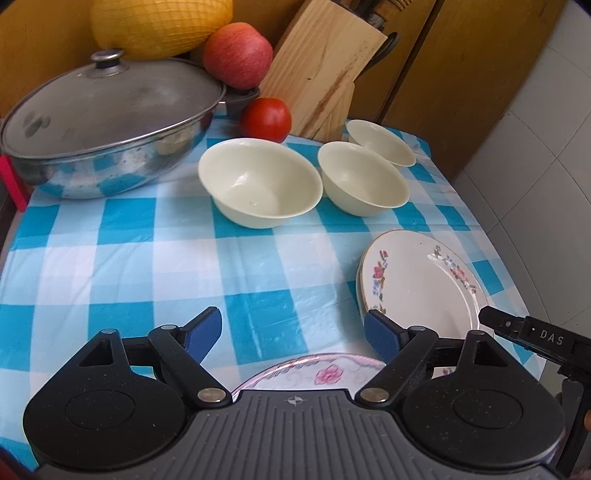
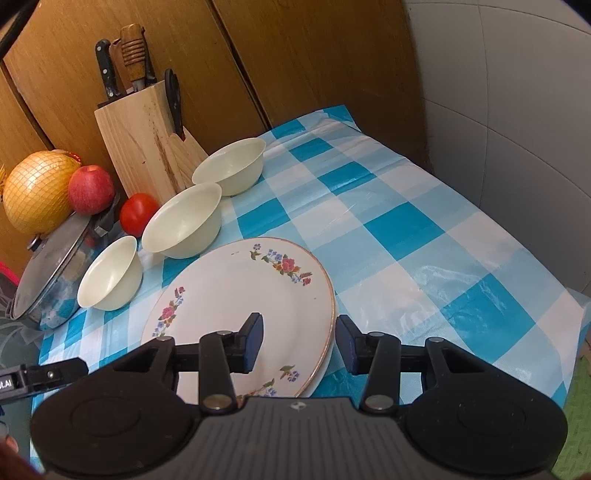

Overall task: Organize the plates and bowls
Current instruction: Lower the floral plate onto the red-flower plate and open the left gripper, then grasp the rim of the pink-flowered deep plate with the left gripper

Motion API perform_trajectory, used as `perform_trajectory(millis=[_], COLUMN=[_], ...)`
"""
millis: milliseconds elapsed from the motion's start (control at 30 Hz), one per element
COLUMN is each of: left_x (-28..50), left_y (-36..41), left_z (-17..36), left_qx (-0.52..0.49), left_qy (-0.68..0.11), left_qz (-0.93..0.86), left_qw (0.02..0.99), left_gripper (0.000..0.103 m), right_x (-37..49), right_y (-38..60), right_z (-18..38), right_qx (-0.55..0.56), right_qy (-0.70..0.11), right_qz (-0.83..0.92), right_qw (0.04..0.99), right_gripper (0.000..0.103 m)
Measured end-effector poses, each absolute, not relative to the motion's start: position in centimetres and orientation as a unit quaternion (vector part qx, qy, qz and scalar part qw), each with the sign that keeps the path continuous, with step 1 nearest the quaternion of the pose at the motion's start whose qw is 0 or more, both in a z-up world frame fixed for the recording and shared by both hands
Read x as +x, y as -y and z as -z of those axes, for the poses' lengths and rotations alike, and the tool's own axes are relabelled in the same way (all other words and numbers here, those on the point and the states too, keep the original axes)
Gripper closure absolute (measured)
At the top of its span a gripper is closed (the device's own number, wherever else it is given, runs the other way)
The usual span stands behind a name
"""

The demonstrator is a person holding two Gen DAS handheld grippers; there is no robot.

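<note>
Three cream bowls stand in a row on the blue-checked cloth: a large bowl, a middle bowl and a far bowl. A stack of floral plates lies near the table's right side. My right gripper is open and straddles the stack's near right rim, one finger over the top plate, the other outside it, with no pad pressing. My left gripper stands wide open above the cloth, holding nothing. A pink-flowered plate lies beneath it, mostly hidden.
A lidded steel pot sits at the back left, with a tomato, an apple and a netted yellow fruit near it. A wooden knife block stands behind the bowls. Wooden doors and a tiled wall border the table.
</note>
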State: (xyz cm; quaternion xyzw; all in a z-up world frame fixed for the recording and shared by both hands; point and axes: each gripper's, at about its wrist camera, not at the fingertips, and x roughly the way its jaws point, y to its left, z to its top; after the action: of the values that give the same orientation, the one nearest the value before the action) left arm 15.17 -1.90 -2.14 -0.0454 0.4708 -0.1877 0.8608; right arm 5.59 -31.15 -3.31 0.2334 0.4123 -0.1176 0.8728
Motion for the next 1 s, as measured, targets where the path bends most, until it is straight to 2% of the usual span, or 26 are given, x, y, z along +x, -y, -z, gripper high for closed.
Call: perform_trajectory(millis=[267,500,733,1000], left_x=[13.7,11.9,10.3,9.6], left_y=[-1.3,-4.1,-4.2,-4.3], left_z=[2.3,3.0,4.5,4.5], left_qx=[-0.059,-0.092,-0.091,-0.077], left_qy=[-0.478,-0.504,-0.531,-0.522], left_qz=[0.179,0.174,0.179,0.172], left_qw=[0.858,0.841,0.823,0.832], left_gripper=[0.011,0.011,0.012,0.014], right_x=[1.9,0.1,-0.2,0.4], right_y=[28.2,23.8,22.3,21.1], right_z=[2.7,3.4,4.6,4.9], right_qx=[0.264,0.255,0.241,0.231], right_qy=[-0.403,-0.433,-0.457,-0.463], right_qz=[0.059,-0.024,-0.041,-0.065], right_qw=[0.874,0.864,0.855,0.853], right_gripper=[0.062,0.062,0.062,0.066])
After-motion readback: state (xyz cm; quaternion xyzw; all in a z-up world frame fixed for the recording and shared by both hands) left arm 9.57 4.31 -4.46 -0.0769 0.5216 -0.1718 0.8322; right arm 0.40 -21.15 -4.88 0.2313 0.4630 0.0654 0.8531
